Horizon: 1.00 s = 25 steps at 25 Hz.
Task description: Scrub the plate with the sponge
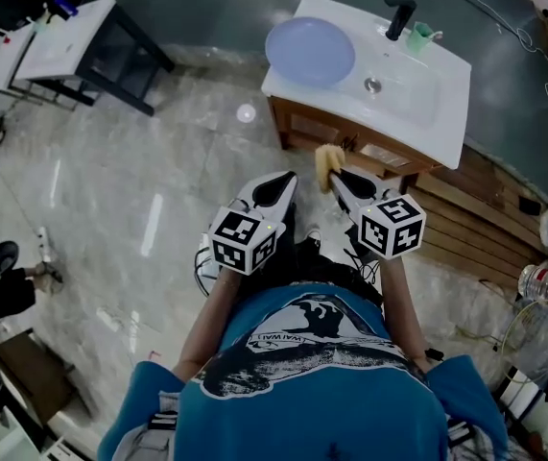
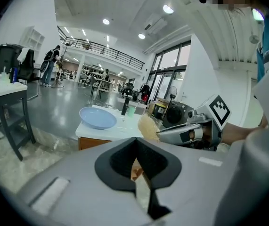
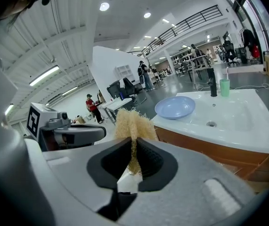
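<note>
A pale blue plate (image 1: 310,51) lies on the left end of the white sink counter (image 1: 451,123); it also shows as the plate (image 2: 97,117) in the left gripper view and the plate (image 3: 175,107) in the right gripper view. My right gripper (image 1: 331,174) is shut on a tan fibrous sponge (image 1: 327,162), whose tuft, the sponge (image 3: 133,126), sticks out past the jaws. My left gripper (image 1: 290,177) is shut with nothing between its jaws, to the left of the right one. Both are held short of the counter, over the floor.
A black faucet (image 1: 398,17) and a green cup (image 1: 420,36) stand behind the basin with its drain (image 1: 373,85). A wooden cabinet (image 1: 350,147) carries the counter. A white desk (image 1: 67,36) stands far left. Clutter (image 1: 547,277) lies at the right. People (image 2: 49,65) stand far off.
</note>
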### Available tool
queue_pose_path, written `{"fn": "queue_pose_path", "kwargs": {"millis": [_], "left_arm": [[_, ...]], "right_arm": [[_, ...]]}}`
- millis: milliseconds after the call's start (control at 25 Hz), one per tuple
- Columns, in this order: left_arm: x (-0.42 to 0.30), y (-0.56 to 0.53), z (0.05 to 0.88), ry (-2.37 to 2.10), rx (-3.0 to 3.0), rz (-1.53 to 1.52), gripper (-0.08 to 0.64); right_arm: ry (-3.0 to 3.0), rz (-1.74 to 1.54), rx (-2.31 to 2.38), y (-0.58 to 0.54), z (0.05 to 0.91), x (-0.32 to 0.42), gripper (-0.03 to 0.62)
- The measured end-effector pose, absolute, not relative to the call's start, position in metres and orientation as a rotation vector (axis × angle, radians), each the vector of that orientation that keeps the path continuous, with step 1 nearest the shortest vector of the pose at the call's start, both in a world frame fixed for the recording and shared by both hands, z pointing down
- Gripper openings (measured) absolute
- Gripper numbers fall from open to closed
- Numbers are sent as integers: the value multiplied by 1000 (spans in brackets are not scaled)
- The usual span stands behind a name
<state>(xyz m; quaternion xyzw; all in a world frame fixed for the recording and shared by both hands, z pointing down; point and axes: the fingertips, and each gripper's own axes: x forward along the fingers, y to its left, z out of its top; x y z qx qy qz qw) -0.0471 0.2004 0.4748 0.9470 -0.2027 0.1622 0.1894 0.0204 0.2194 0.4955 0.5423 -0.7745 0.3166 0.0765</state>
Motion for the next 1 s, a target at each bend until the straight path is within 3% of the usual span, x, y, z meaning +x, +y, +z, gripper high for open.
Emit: {"fn": "queue_pose_path", "kwargs": {"millis": [1000], "left_arm": [[-49,255,479,-511,2696,501,12]], "right_arm": [[-2346,890,1586,260,497,3,29]]}}
